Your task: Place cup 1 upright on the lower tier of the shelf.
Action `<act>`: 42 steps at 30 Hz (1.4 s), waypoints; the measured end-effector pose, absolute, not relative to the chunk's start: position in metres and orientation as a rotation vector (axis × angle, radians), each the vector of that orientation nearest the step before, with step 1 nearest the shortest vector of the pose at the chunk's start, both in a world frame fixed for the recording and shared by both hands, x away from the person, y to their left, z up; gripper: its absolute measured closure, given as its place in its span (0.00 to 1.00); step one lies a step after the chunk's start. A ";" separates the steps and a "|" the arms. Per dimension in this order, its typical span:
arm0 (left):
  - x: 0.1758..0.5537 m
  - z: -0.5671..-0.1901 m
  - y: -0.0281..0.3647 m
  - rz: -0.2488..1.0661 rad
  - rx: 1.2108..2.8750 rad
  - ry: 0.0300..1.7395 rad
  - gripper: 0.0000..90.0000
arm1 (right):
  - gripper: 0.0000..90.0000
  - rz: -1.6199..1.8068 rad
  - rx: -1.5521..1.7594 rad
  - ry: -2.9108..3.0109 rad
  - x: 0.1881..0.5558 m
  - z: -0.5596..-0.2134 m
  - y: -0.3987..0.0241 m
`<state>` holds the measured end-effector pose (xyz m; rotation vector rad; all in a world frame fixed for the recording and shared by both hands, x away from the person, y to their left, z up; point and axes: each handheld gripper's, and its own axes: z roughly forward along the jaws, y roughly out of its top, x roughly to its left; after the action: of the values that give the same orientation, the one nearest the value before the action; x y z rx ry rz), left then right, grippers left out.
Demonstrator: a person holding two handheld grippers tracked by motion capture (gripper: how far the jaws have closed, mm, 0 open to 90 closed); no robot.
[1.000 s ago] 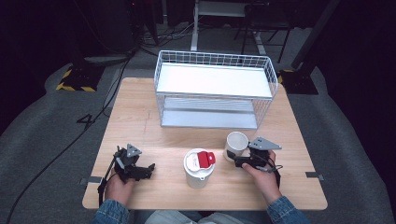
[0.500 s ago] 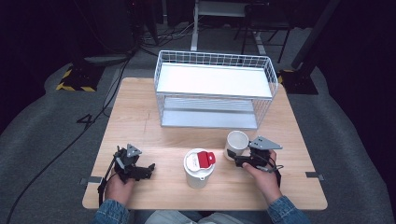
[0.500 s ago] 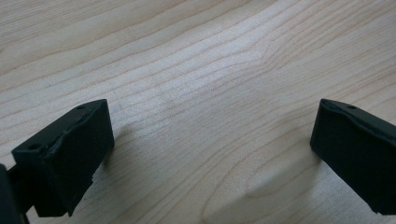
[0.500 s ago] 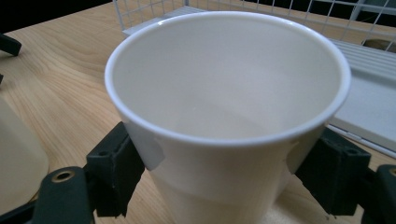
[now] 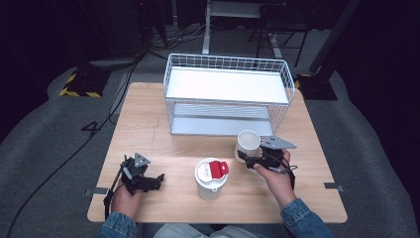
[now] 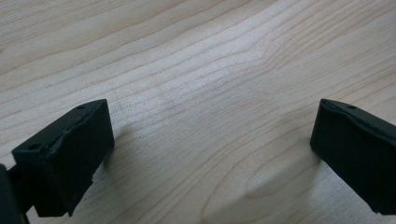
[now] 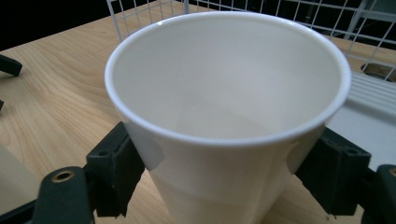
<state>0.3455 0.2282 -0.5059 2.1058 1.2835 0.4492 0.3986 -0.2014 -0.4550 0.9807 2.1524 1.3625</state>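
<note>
a wire basket [image 5: 228,94] stands at the far middle of the table [image 5: 143,119]. just before its right corner is the cup [image 5: 247,145], between the jaws of the right gripper [image 5: 243,157]. left of that, nearer the front edge, stands a lidded cup [image 5: 211,178]. the left gripper [image 5: 157,179] rests on the table at the front left, well apart from both cups

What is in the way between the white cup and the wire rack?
Nothing visible. The right gripper has its jaws shut on the cup, and bare table lies between it and the rack. The lidded tumbler stands on the near side, away from that path.
</note>
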 end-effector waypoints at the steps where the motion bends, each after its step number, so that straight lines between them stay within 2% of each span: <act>1: 0.346 -0.506 0.228 0.450 2.107 1.283 0.00 | 0.25 1.359 0.975 2.150 0.402 -0.451 -0.199; 19: 0.346 -0.506 0.228 0.450 2.106 1.283 0.00 | 0.25 1.356 1.006 2.106 0.439 -0.430 -0.184; 42: 0.341 -0.506 0.228 0.467 2.083 1.320 0.00 | 0.25 1.331 1.006 2.047 0.486 -0.439 -0.152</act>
<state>0.3406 0.2278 -0.5062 2.0832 1.3203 0.4669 0.4857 -0.1525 -0.4394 1.0057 2.0473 1.3307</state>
